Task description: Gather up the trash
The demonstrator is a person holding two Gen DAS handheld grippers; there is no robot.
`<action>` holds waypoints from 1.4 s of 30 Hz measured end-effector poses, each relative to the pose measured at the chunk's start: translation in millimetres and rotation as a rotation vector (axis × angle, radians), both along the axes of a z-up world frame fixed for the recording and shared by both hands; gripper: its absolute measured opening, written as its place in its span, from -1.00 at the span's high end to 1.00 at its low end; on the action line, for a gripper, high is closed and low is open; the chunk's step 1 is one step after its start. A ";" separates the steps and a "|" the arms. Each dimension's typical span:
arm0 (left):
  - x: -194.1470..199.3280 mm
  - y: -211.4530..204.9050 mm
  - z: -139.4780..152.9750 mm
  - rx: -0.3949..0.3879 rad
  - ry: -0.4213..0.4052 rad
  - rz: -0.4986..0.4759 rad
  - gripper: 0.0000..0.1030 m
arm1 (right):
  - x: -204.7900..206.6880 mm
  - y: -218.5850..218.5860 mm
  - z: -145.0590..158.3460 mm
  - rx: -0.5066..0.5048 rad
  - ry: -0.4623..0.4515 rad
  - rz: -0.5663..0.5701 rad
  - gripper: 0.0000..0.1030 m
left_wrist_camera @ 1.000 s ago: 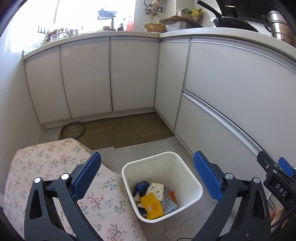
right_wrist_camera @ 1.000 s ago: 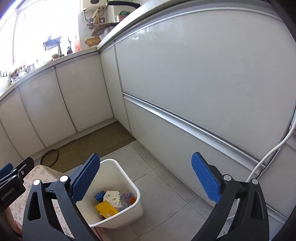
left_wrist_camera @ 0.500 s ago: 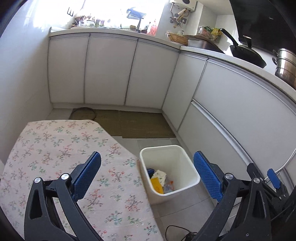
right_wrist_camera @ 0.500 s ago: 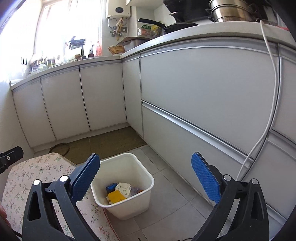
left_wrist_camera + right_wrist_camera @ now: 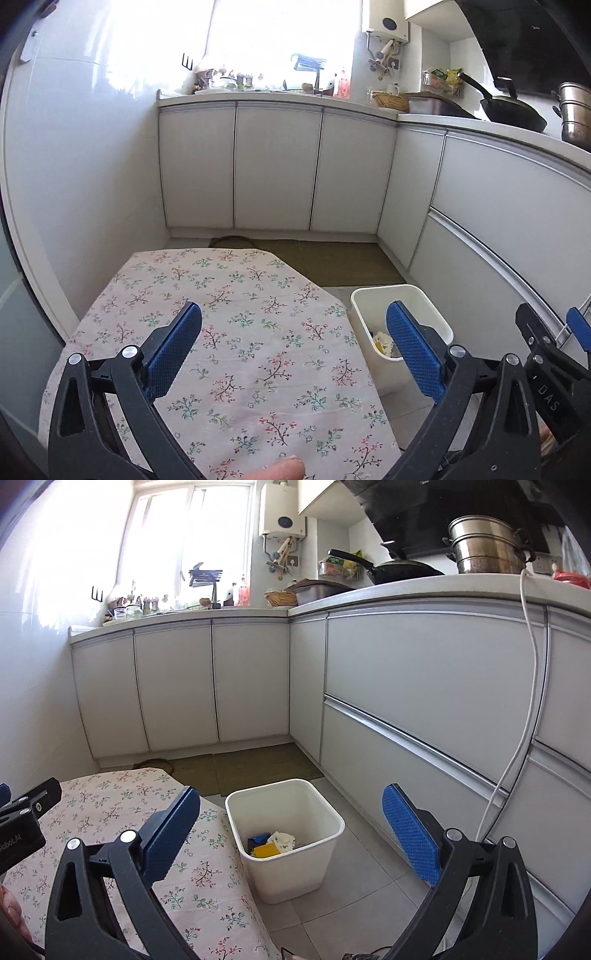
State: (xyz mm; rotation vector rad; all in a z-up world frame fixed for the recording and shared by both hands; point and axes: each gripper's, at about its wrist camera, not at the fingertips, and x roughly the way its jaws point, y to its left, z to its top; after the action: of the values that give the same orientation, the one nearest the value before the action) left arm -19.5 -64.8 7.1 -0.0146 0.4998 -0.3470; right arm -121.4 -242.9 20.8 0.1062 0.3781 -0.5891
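A white square bin [image 5: 286, 827] stands on the tiled floor beside a small table draped in a floral cloth [image 5: 236, 332]. Inside it lie a yellow packet [image 5: 265, 850], a blue wrapper and crumpled white paper [image 5: 281, 839]. In the left wrist view the bin [image 5: 373, 332] is partly behind my right-hand finger, with only a bit of trash visible. My left gripper [image 5: 293, 345] hovers open above the cloth with nothing between its fingers. My right gripper [image 5: 291, 829] is open too, held over the bin and floor, empty. The cloth bears no trash that I can see.
White cabinets [image 5: 424, 686] run along the back and right walls under a counter with a wok [image 5: 399, 568], a steel pot [image 5: 487, 546] and dishes. A brown mat [image 5: 258, 764] lies beyond the bin. A white cable [image 5: 528, 701] hangs down the cabinet front. A fingertip [image 5: 277, 470] shows at the bottom.
Both grippers have drawn back and tilted upward from the bin. The bin looks smaller and lower; more of the floral cloth, the counter and the window have come into view. Both stay open.
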 end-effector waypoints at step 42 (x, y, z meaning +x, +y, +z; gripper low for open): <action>18.4 -11.3 -19.5 0.100 0.070 0.086 -0.86 | 45.7 -10.1 -28.1 0.050 0.082 0.146 -0.87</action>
State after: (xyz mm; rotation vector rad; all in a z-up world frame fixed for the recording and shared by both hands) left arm -1.1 -76.1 -12.4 0.0485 0.5840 -0.2374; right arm -75.7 -253.0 -7.2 0.1015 0.4762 -0.4411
